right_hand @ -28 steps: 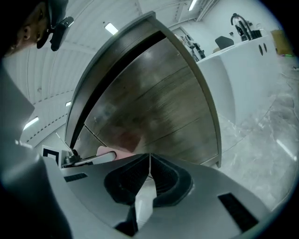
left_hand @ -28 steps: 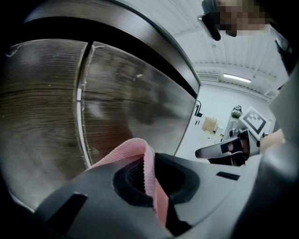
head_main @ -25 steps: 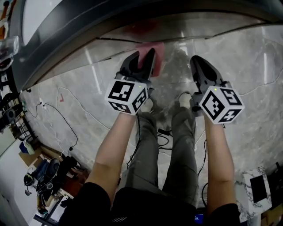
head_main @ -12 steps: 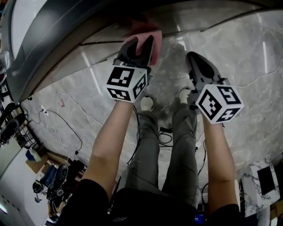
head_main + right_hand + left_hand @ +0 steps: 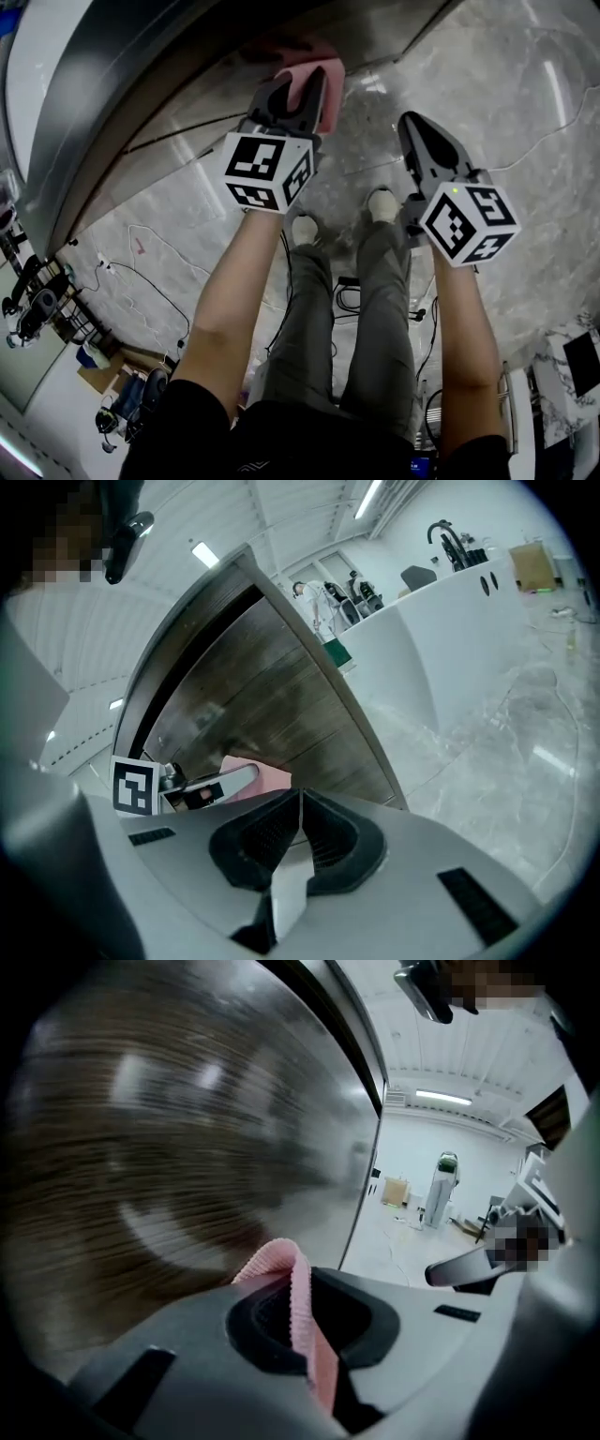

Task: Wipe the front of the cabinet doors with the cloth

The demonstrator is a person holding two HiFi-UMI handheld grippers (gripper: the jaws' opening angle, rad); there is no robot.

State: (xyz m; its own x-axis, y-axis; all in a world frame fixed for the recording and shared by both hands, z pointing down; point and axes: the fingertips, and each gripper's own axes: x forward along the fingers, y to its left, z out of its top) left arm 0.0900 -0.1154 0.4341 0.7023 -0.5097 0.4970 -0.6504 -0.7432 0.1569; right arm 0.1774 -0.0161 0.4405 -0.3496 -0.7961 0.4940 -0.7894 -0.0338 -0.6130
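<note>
1. Nearest the camera, two bare forearms are seen reaching forward above legs in grey trousers (image 5: 375,309), with pale shoes (image 5: 305,228) planted on the marble floor (image 5: 534,122).
2. The left gripper (image 5: 295,89) is held out ahead. Its fingers (image 5: 187,1335) are closed on a fold of the pink cloth (image 5: 300,1297), which is pinched upright between them and sticks out past the tips.
3. The right gripper (image 5: 414,127) is held beside it, clearly apart. Its fingers (image 5: 394,855) are pressed together and hold nothing.
4. The cloth is held close against the lower front of the wood-grain cabinet door (image 5: 169,1147). Actual contact cannot be confirmed, as the door is blurred in the left gripper view.
5. Farther off, a white worktop (image 5: 450,592) carrying a tap is seen, and loose cables (image 5: 150,272) are trailed over the floor.
</note>
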